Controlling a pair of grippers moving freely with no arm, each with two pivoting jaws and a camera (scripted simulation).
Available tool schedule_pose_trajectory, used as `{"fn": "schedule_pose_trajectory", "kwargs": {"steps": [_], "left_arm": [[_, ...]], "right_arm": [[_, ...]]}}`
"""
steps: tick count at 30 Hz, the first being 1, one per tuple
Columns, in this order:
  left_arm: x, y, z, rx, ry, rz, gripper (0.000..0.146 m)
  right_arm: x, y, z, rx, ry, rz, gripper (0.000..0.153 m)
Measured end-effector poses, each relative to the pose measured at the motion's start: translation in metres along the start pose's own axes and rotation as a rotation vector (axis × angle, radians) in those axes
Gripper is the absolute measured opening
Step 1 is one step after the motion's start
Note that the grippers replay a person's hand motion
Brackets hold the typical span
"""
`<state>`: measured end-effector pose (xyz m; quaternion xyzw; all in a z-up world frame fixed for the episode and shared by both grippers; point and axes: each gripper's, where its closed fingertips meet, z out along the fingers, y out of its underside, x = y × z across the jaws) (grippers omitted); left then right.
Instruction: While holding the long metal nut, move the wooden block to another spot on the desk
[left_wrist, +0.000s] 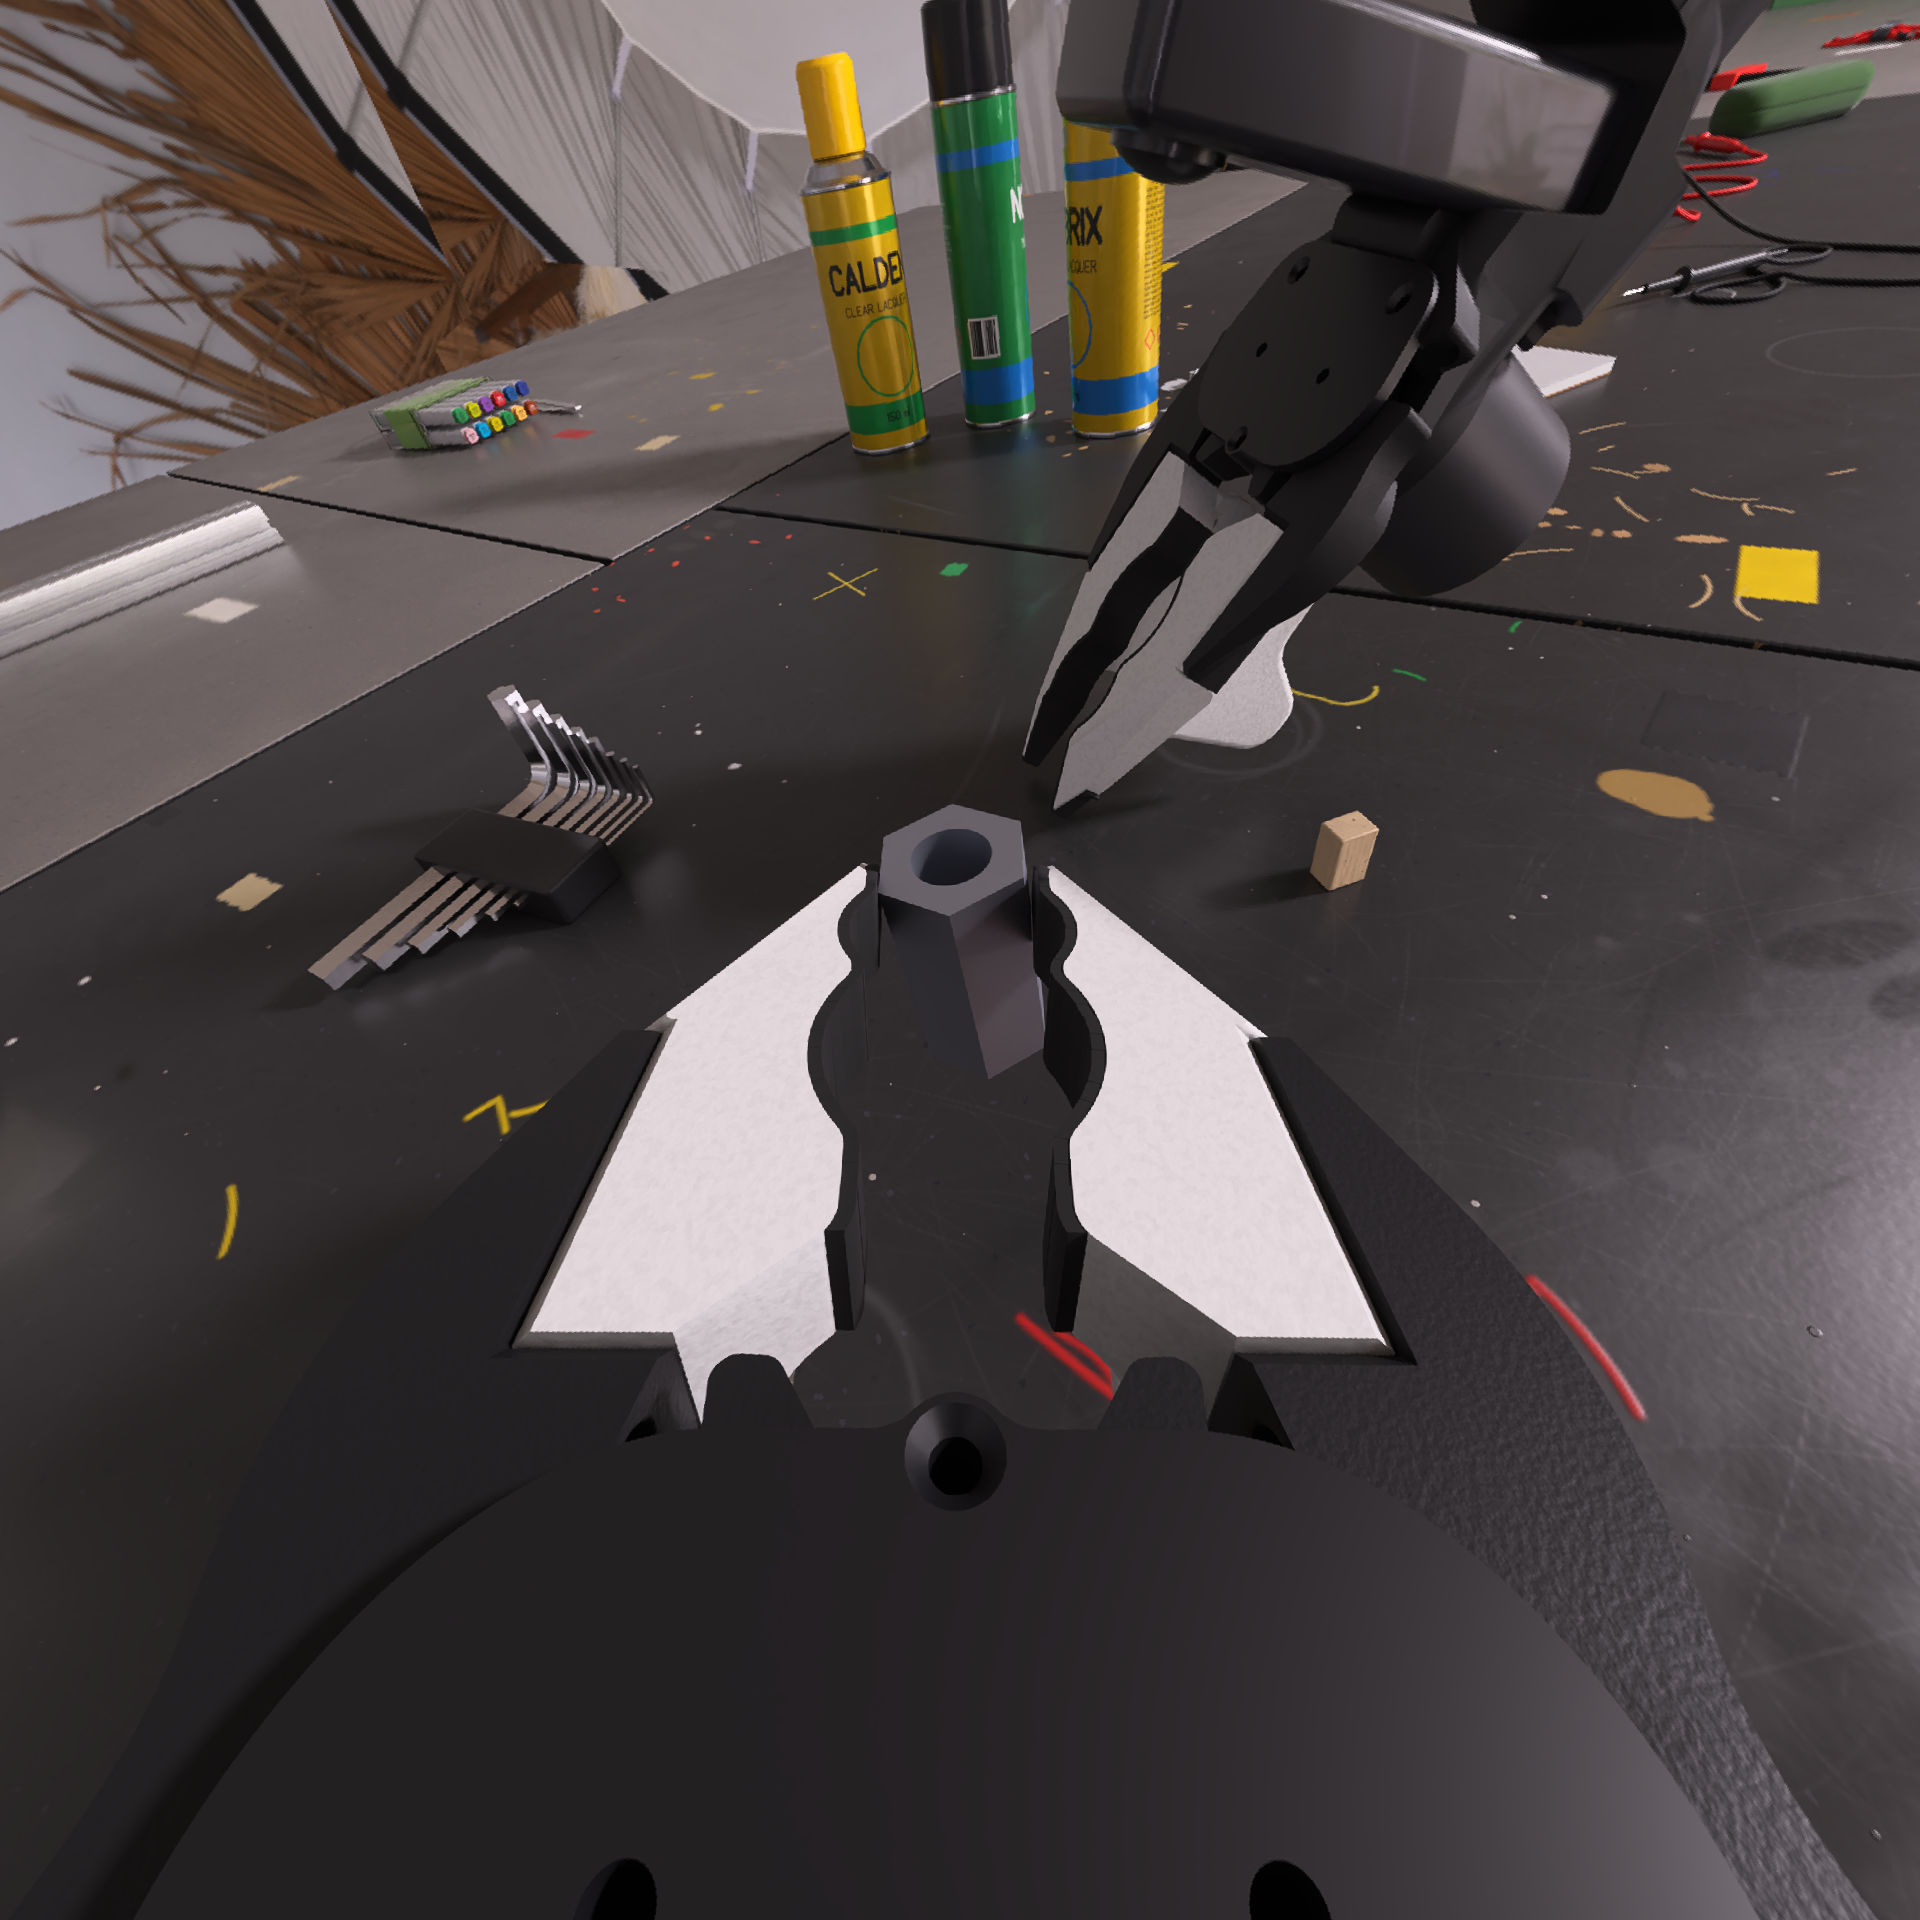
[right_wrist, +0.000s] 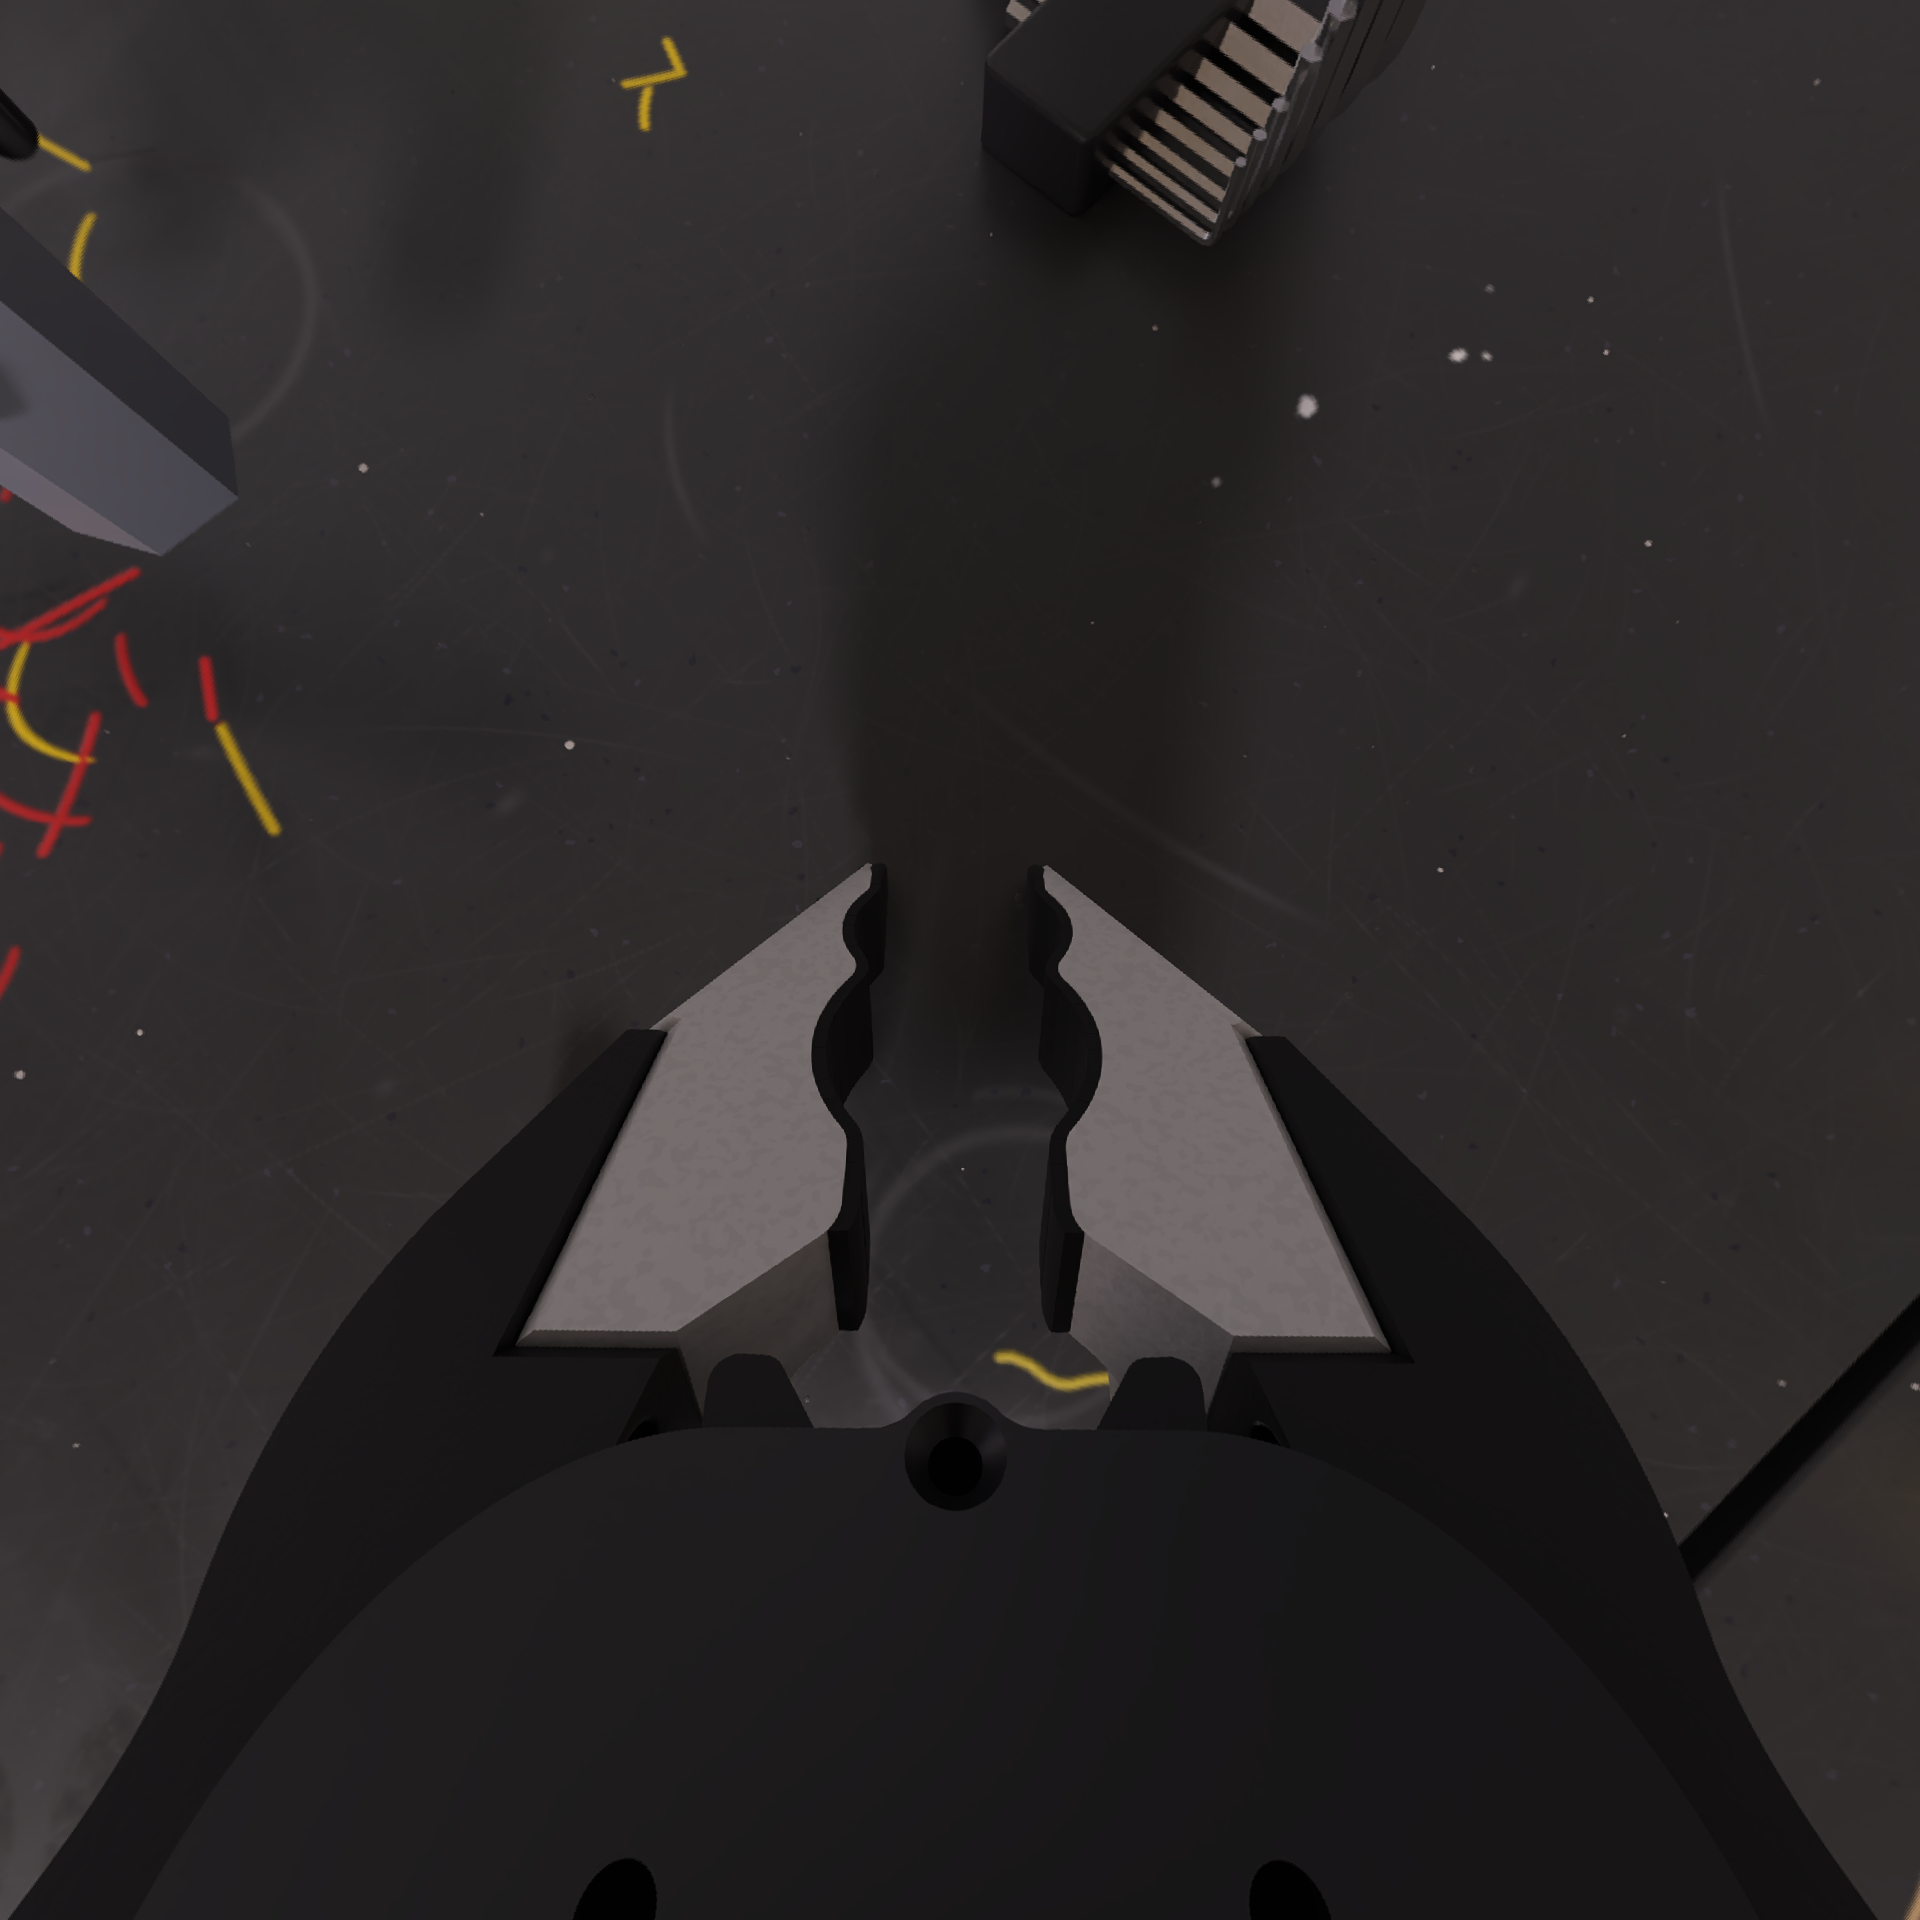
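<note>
The left gripper (left_wrist: 956, 883) pinches a long grey hexagonal metal nut (left_wrist: 961, 914) above the dark desk (left_wrist: 1558, 1091). The right gripper (right_wrist: 958, 883) is spread, holding nothing. A small pale wooden block (left_wrist: 1344, 850) stands apart on open desk, right of the nut.

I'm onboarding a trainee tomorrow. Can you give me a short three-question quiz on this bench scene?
1. True or false: the left hand-held gripper grips the long grey hexagonal metal nut.
2. The small pale wooden block is: A) between the right hand-held gripper's fingers; B) standing free on the dark desk; C) on the folding set of steel hex keys.
3. How many tall spray cans stand at the back?

Key: 1 true; 2 B; 3 three.
</note>
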<state>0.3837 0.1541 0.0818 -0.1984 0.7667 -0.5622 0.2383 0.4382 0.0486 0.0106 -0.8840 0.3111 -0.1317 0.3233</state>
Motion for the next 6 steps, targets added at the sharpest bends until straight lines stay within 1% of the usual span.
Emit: {"fn": "schedule_pose_trajectory", "kwargs": {"steps": [4, 6], "left_arm": [[0.0005, 0.0004, 0.0005, -0.004, 0.007, -0.001, 0.029], [-0.0005, 0.0007, 0.0009, -0.007, 0.014, -0.02, 0.029]], "right_arm": [[-0.0022, -0.0002, -0.0009, 0.009, -0.012, 0.001, 0.026], [-0.0058, -0.0036, -0.0036, 0.048, -0.018, -0.003, 0.025]]}}
